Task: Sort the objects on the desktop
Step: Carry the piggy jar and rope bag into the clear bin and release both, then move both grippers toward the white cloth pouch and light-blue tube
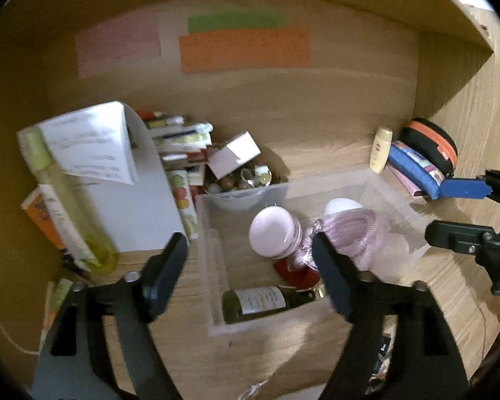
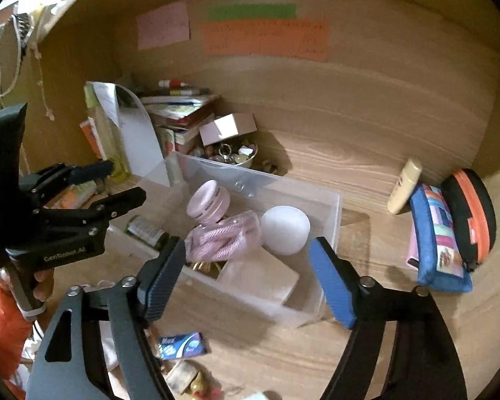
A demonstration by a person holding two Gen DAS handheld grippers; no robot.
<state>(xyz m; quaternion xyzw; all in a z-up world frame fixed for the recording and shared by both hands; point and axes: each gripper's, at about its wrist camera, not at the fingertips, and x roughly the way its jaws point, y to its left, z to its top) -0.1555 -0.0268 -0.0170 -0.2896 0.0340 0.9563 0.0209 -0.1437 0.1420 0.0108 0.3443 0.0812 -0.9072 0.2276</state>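
A clear plastic bin (image 1: 216, 300) (image 2: 330, 206) stands on the wooden desk. It holds a pink round jar (image 1: 273, 231) (image 2: 208, 201), a white ball (image 1: 343, 205) (image 2: 285, 230), a bag of pink cord (image 1: 353, 233) (image 2: 223, 238) and a dark bottle (image 1: 260, 301) (image 2: 146, 228). My left gripper (image 1: 250, 266) (image 2: 125, 180) is open and empty, above the bin's near left part. My right gripper (image 2: 248, 276) (image 1: 450, 210) is open and empty, above the bin's near wall.
A stack of books (image 1: 180, 146) and a white folder (image 1: 140, 200) lie at the back left. A bowl of trinkets (image 1: 246, 180) with a pink box (image 2: 228, 128) is behind the bin. A cream tube (image 2: 405, 186), blue pouch (image 2: 440, 240) and black-orange case (image 2: 471, 213) sit right. Small items (image 2: 181, 346) lie near the front edge.
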